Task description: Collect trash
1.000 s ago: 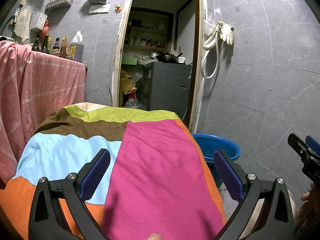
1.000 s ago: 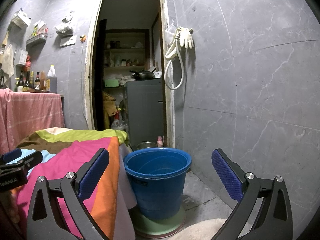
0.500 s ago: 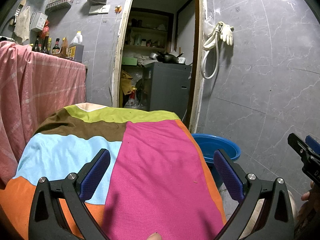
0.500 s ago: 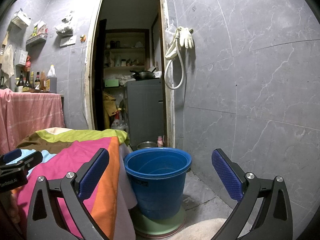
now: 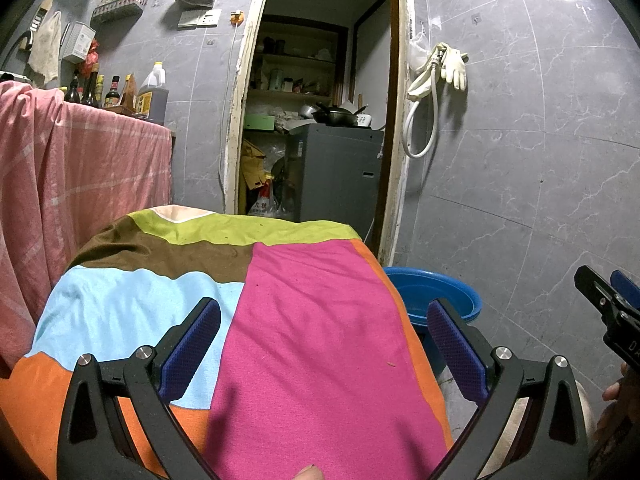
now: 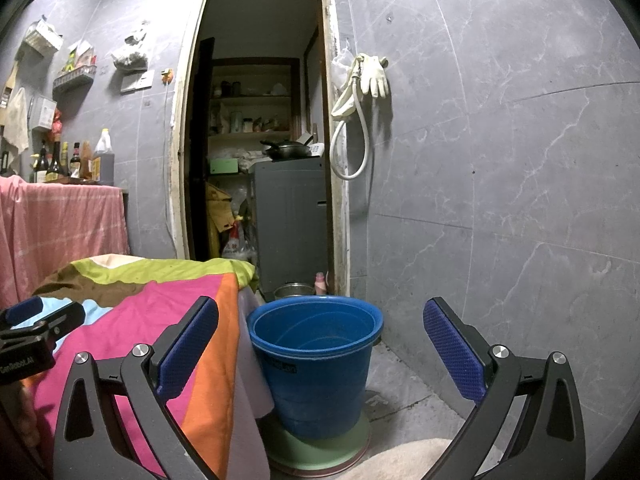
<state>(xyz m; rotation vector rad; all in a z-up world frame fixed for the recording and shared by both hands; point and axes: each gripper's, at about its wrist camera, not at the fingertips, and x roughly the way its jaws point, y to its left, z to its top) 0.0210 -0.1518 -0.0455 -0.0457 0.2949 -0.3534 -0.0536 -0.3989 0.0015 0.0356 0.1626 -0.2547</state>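
A blue bucket (image 6: 316, 356) stands on a green disc on the floor, right of a table covered by a multicoloured cloth (image 5: 304, 320). My right gripper (image 6: 320, 344) is open and frames the bucket from above and behind it; nothing sits between its fingers. My left gripper (image 5: 324, 344) is open above the pink part of the cloth, holding nothing. The bucket's rim (image 5: 432, 288) shows past the table's right edge in the left wrist view. Only tiny specks (image 5: 390, 364) lie on the cloth. The bucket's inside looks bare from here.
A pink-draped counter (image 5: 80, 168) with bottles (image 5: 152, 92) stands at the left. An open doorway (image 6: 256, 160) behind leads to a grey cabinet (image 6: 292, 216) and shelves. Grey tiled wall (image 6: 500, 200) on the right carries a hose and gloves (image 6: 372, 76). A metal bowl (image 6: 294, 290) lies behind the bucket.
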